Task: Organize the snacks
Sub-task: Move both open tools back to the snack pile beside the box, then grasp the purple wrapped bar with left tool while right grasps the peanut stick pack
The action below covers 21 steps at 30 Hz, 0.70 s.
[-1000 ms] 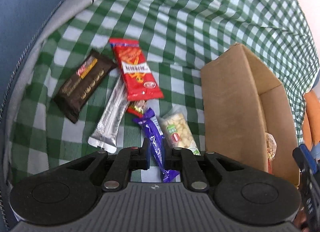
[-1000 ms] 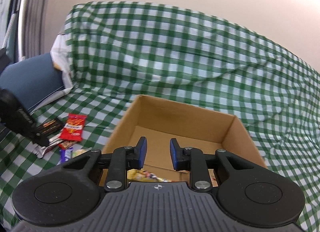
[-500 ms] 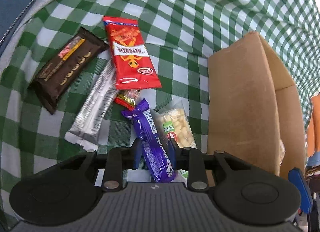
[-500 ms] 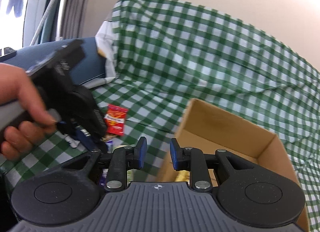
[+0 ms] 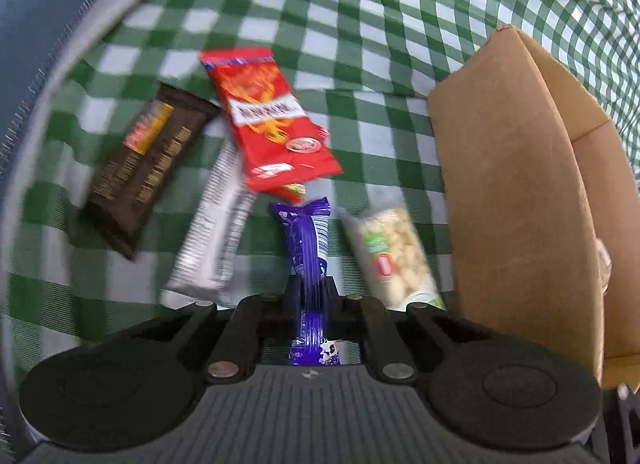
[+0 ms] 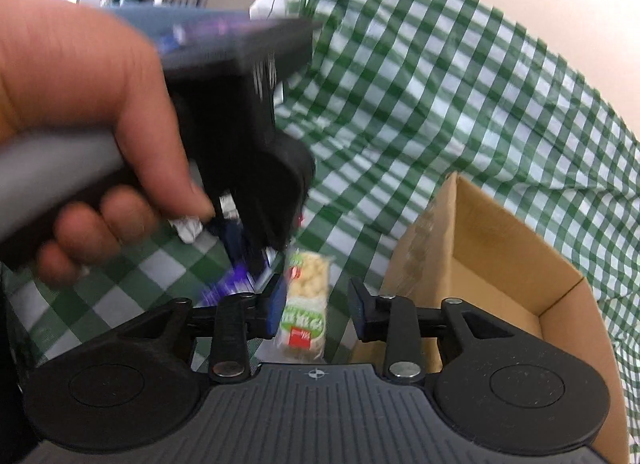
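- The green-checked cloth (image 5: 360, 15) fills both views; only the right wrist view shows the pale wall behind it, along the top of the frame.
- The cardboard box (image 5: 516, 199) stands at the right edge of the left wrist view, showing mostly its outer wall; the right wrist view looks into its open inside at lower right.
- A hand (image 6: 80, 111) wraps the left gripper's handle at the left of the right wrist view, fingers curled under, the tool pointing steeply down.
- Only the left wrist view shows the red snack pack (image 5: 272, 119), the brown bar (image 5: 148, 167) and the silver bar (image 5: 220, 236), left of centre, long axes running roughly up the frame.
- The left gripper (image 5: 310, 296) is clamped on the purple bar (image 5: 308, 240), which points up the frame, low at centre.
- The right gripper (image 6: 318, 308) has its jaws opening, with the popcorn packet (image 6: 306, 304) lying between them, untouched, lengthwise up the frame.
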{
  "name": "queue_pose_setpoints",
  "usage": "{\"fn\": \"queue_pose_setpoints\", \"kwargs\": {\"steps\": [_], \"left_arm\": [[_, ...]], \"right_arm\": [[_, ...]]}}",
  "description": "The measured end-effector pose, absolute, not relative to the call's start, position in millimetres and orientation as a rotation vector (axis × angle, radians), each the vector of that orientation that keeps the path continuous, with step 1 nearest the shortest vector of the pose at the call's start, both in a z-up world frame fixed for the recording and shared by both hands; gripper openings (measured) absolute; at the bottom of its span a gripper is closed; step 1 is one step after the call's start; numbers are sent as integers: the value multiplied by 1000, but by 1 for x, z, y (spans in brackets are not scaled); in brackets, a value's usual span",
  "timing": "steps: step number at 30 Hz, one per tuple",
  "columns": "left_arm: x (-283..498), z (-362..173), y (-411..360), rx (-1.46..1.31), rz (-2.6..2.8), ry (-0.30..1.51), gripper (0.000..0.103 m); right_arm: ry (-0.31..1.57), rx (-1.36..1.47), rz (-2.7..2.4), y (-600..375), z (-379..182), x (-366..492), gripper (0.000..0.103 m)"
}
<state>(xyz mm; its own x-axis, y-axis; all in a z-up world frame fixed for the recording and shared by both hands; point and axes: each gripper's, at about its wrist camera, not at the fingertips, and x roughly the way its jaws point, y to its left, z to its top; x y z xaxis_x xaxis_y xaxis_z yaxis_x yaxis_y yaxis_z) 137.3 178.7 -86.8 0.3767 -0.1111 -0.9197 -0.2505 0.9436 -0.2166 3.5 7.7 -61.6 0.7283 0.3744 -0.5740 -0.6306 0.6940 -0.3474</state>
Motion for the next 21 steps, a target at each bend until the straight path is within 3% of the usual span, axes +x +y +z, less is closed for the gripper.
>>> {"fn": "queue_pose_setpoints", "kwargs": {"steps": [3,9,21], "left_arm": [[127,-84,190,-344,92,1192,10],[117,-85,209,-375,97,1206,10],[116,-86,209,-378,92,1214,11]], "right_arm": [[524,-598,565,19,-74,4,40],[573,-628,499,42,-93,14,66],[706,-594,456,59,-118,53,72]]}}
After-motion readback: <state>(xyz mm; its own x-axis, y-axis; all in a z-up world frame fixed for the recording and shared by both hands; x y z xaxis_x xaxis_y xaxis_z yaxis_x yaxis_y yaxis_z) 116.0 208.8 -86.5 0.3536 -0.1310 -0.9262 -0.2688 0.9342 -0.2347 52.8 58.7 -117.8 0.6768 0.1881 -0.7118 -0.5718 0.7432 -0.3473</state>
